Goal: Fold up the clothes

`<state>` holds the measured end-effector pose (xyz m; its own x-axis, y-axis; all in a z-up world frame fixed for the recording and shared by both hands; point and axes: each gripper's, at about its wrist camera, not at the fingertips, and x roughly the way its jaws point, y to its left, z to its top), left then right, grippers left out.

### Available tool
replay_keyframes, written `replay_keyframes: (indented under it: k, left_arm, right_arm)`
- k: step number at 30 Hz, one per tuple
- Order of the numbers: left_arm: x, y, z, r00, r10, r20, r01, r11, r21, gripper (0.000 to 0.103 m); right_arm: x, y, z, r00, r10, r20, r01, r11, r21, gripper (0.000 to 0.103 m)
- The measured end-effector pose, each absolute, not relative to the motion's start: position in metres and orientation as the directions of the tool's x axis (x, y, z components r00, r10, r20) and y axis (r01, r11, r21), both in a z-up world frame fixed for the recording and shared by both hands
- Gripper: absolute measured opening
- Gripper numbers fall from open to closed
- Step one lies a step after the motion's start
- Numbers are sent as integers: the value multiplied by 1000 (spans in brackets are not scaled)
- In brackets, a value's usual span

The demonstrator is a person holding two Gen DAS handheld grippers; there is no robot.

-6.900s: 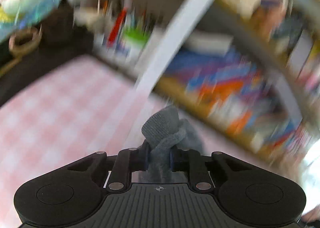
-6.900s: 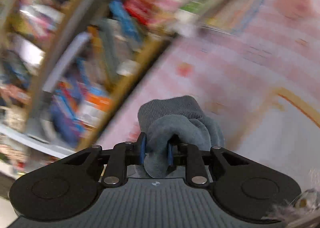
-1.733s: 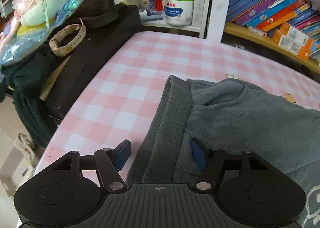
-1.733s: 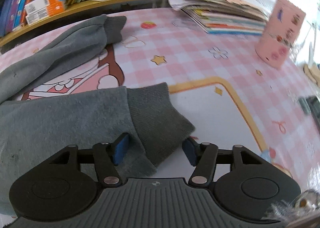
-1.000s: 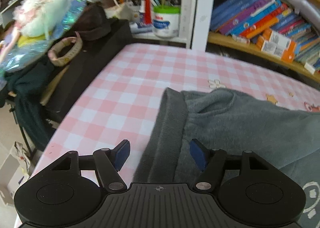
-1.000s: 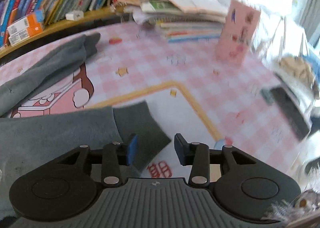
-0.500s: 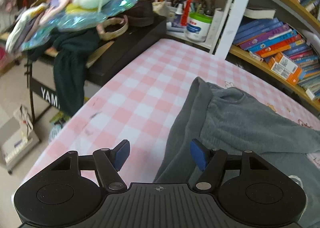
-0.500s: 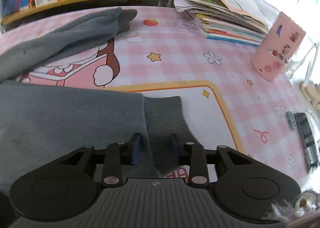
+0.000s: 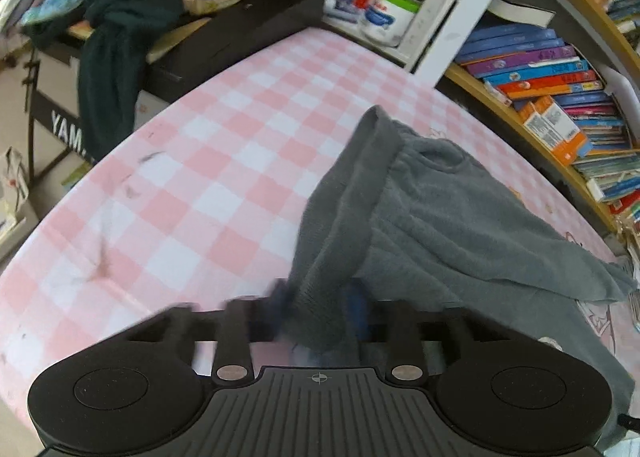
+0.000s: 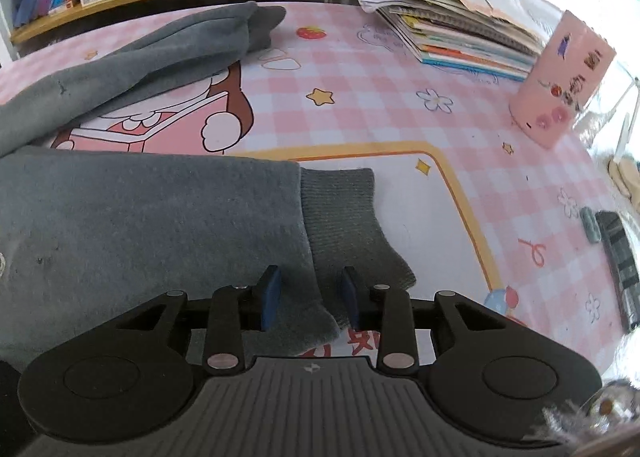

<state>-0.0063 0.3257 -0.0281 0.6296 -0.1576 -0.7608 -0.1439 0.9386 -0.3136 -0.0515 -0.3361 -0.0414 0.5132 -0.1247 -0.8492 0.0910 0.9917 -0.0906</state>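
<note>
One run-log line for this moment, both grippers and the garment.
left gripper: shut on grey sweatpants waistband | right gripper: jaws straddling leg cuff, grip unclear | garment: flat on pink checked table

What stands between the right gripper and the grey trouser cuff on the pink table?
Nothing visible does. The right gripper already straddles the trouser leg beside its ribbed cuff, with bare fabric between the blue pads.

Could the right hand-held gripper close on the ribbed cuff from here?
Probably yes: the right hand-held gripper already straddles the grey trousers' ribbed cuff, flat on the tablecloth, nothing between.
</note>
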Motion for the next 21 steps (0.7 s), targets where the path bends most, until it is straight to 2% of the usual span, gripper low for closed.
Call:
replay_keyframes:
  k: [4,8,10,13,15,17,21]
  left_arm:
    - [-13,317,15,757,-105,-645,-77,966,-248,7]
    - [-13,338,17,738,-16,-675,-147,972,-183,7]
    - [-17,350,12,722,-28,-691,-158,966,-204,9]
    - [-20,350,6,718,-87,-690,-114,964,-241,25]
    - [-17,341,3,712,-120,-692,-67,969,-237,42]
    - [-7,326,-1,698,-133,-703,-16,979,-201,50]
    - [19,301,-12,666,-127,-735,28,989,-145,50]
  right_arm:
    - [-55,-338,-41,503,-123,-856,95,992,-87,30]
    - [-65,-342,-39,479,-113,-870,74,993,-89,31]
    - [-71,-347,-38,466,-105,-879,91,993,-71,35]
    - [-78,-353,-33,471,-109,-876,131,990,-53,35]
    - [-79,-354,-27,508,-130,-852,154,986,-59,36]
    - [-76,-356,-23,536,-149,-831,175,983,-63,39]
    - [-60,-362,-31,528,-156,-835,192,979,-62,43]
